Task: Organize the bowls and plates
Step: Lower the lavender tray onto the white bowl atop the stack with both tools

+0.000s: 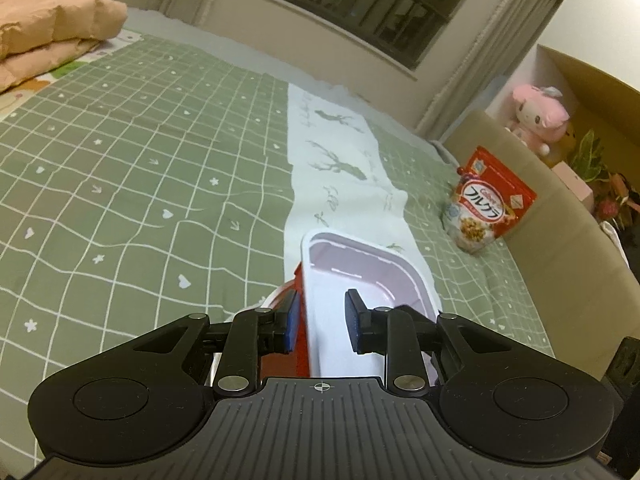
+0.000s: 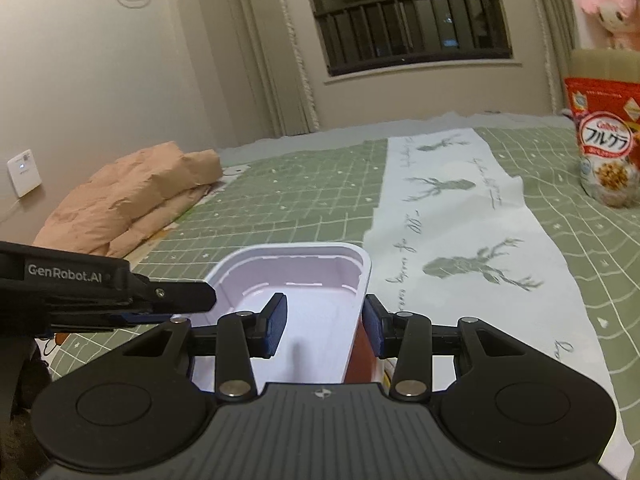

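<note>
Both grippers at the white rectangular bowl [image 1: 356,264], over the bed's green sheet [image 1: 140,184].

L gripper [image 1: 322,322] jaws astride bowl's left wall w/ gaps, no clamp. R gripper [image 2: 324,326] astride right wall; can't tell if it's pinching. Red-sided dish [image 2: 362,354] underneath. Cereal bag [image 1: 488,208] well apart.

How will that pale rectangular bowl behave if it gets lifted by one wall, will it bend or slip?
The pale rectangular bowl looks like thin moulded plastic, so probably light, and its wall may flex a bit. Its smooth glossy surface could slip unless pinched firmly. It sits on a soft green checked bedspread, partly on something red, so it may tilt or rock when nudged.
</note>
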`<state>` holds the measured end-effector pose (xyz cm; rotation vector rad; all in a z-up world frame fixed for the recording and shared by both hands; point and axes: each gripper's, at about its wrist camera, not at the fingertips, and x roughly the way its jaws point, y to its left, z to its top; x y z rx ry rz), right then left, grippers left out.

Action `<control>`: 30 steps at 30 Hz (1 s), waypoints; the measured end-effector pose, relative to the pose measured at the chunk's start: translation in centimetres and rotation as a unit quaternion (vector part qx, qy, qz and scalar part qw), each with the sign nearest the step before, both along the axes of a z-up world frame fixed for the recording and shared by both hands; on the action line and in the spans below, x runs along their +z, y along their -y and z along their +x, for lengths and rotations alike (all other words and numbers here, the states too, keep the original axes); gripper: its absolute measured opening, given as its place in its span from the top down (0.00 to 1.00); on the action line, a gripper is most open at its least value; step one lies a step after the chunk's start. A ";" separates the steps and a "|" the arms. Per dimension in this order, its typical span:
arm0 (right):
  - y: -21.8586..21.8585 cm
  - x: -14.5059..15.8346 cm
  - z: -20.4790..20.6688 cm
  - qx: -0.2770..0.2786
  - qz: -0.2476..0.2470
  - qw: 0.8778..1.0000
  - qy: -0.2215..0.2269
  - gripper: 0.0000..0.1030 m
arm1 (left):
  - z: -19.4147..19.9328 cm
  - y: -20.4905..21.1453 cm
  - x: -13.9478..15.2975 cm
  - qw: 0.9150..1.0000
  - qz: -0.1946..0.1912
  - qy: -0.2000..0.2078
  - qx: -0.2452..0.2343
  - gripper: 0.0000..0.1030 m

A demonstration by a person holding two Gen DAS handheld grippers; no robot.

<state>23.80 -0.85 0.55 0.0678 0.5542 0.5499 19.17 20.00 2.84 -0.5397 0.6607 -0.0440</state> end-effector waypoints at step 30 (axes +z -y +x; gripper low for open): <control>-0.1 0.2 0.6 0.015 0.013 1.000 -0.023 0.58 | -0.3 -0.3 -0.6 1.000 -0.020 -0.017 -0.008 0.74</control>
